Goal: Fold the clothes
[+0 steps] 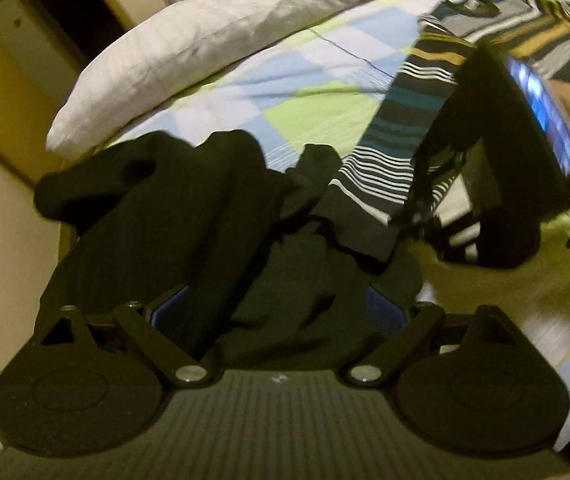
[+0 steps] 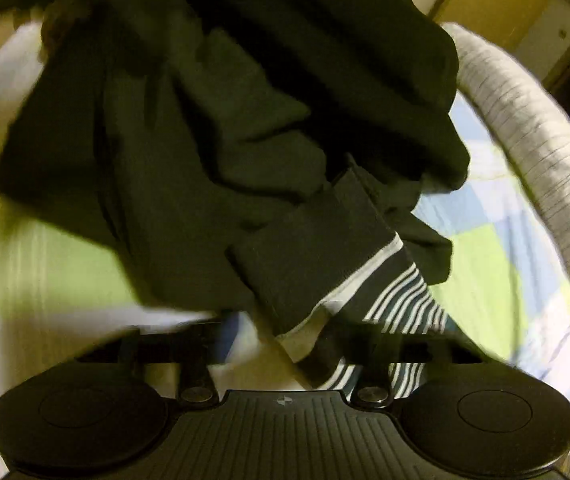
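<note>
A crumpled black garment (image 1: 189, 216) lies bunched on the checked bedspread, right in front of my left gripper (image 1: 281, 300). The left jaws stand wide apart, with black cloth between them and over the fingertips. A striped shirt (image 1: 401, 120) with a black hem lies to its right. In the right wrist view the black garment (image 2: 225, 120) fills the upper frame and the striped shirt's black hem (image 2: 317, 264) runs down into my right gripper (image 2: 285, 344). The right jaws stand apart; the picture is blurred there. The right gripper also shows in the left wrist view (image 1: 497, 184).
A white pillow (image 1: 189, 52) lies along the far edge of the bed, also in the right wrist view (image 2: 533, 148). The green, blue and white checked bedspread (image 1: 285, 92) covers the bed. Yellowish walls and a dark doorway (image 1: 45, 12) stand beyond the bed.
</note>
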Available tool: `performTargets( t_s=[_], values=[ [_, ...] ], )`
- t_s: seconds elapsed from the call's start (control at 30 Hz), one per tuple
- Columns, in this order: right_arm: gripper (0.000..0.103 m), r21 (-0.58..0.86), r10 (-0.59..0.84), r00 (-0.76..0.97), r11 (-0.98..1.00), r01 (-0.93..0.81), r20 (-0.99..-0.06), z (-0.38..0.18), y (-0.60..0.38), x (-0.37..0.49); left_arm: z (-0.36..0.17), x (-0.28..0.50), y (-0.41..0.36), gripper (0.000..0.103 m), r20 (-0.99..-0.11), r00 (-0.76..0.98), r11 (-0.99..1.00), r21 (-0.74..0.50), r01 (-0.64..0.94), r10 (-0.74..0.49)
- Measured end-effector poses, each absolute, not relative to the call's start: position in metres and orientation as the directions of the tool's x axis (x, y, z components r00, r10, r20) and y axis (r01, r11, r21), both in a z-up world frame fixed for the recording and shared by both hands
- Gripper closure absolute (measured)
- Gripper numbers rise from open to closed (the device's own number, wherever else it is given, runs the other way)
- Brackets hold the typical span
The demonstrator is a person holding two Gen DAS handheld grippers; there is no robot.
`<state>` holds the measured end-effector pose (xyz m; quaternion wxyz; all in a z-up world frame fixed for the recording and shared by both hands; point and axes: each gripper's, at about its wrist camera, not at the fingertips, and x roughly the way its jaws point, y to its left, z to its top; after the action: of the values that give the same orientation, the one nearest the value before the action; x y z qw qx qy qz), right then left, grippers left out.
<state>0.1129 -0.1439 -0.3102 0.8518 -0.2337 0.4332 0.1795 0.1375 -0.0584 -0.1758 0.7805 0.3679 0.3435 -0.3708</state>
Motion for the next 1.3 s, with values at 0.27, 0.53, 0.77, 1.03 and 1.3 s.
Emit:
performTargets(
  t_s=[0.27,0.53,0.77,1.03,1.3],
  values=[
    [0.097,0.092,0.08,0.815,0.995,-0.033,-0.574,-0.143,-0.309,0.117,-0.15,0.113,-0.138,0.012,-0.782,0.457,0.405,0.288,0.868,-0.424],
    [0.097,0.374,-0.48,0.793,0.704,0.604,-0.376,-0.095,-0.572,-0.099,-0.137,0.054,-0.253,0.012,-0.768,0.392,0.306,0.266,0.914,-0.506],
    [0.097,0.574,-0.343,0.701,0.407,0.71,-0.625,-0.254,-0.723,-0.205,-0.145,-0.029,-0.342,0.012,-0.803,0.345,0.292,0.223,0.93,-0.485],
    [0.097,0.715,-0.212,0.854,0.473,0.514,-0.474,-0.234,-0.78,-0.225,-0.153,-0.117,-0.439,0.012,-0.838,0.292,0.279,0.176,0.944,-0.46],
    [0.096,0.653,-0.174,0.738,0.368,0.663,-0.652,-0.302,-0.832,-0.235,-0.162,-0.116,-0.474,0.012,-0.854,0.268,0.265,0.16,0.951,-0.446]
  ],
)
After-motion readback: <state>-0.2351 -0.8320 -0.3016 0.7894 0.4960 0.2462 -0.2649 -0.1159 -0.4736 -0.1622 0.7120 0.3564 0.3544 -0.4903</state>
